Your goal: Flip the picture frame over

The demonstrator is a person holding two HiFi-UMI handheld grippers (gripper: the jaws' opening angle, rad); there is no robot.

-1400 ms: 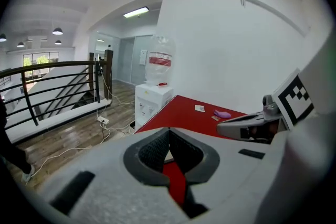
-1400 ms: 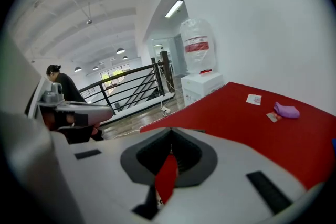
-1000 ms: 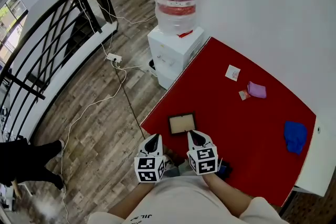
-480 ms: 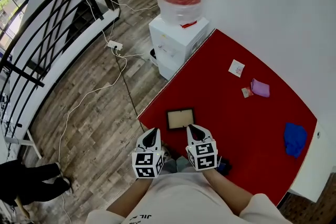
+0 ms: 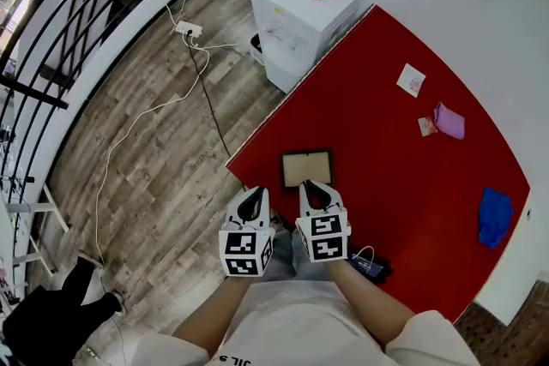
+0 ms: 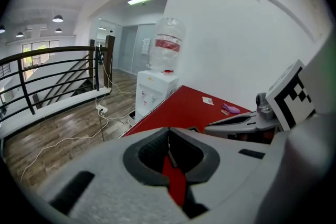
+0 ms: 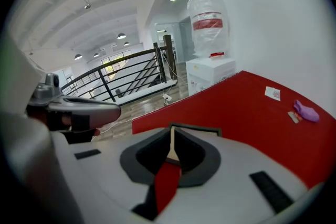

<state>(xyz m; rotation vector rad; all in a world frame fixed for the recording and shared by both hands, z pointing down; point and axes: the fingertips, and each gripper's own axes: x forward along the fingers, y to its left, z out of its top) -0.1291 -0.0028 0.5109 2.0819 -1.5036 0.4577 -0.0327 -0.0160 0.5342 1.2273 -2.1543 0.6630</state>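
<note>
Currently both grippers sit low at the near corner of the red tabletop (image 5: 386,159), side by side, seen from the head view.

Left gripper (image 5: 255,195): jaws together, nothing between them. Its own view confirms this (image 6: 168,132), with only a thin seam where the pads meet. It hangs over the tabletop's near edge, left of the frame.

Right gripper (image 5: 310,187): jaws likewise closed and empty (image 7: 172,131). Its tip is just beside the near edge of the picture frame (image 5: 307,168). I cannot tell from the head view whether it touches, as the gripper body covers that edge.

Picture frame: lies flat on the tabletop near the corner closest to the floor. It has a dark border and a pale panel facing up. In the right gripper view its far border shows as a dark strip just beyond the jaws (image 7: 202,129).

Elsewhere on the tabletop, well apart from the frame:
- a small white card (image 5: 412,80)
- a purple item (image 5: 449,120), with a small packet (image 5: 426,126) just beside it
- a blue cloth (image 5: 495,217) near the far right edge

A dark object (image 5: 371,264) lies near my operator's right forearm; it is too hidden to identify.

Off the tabletop, a white water dispenser (image 5: 304,13) stands against its far corner. Cables (image 5: 154,111) trail across the wooden floor (image 5: 163,184) beside a black railing (image 5: 60,30).
</note>
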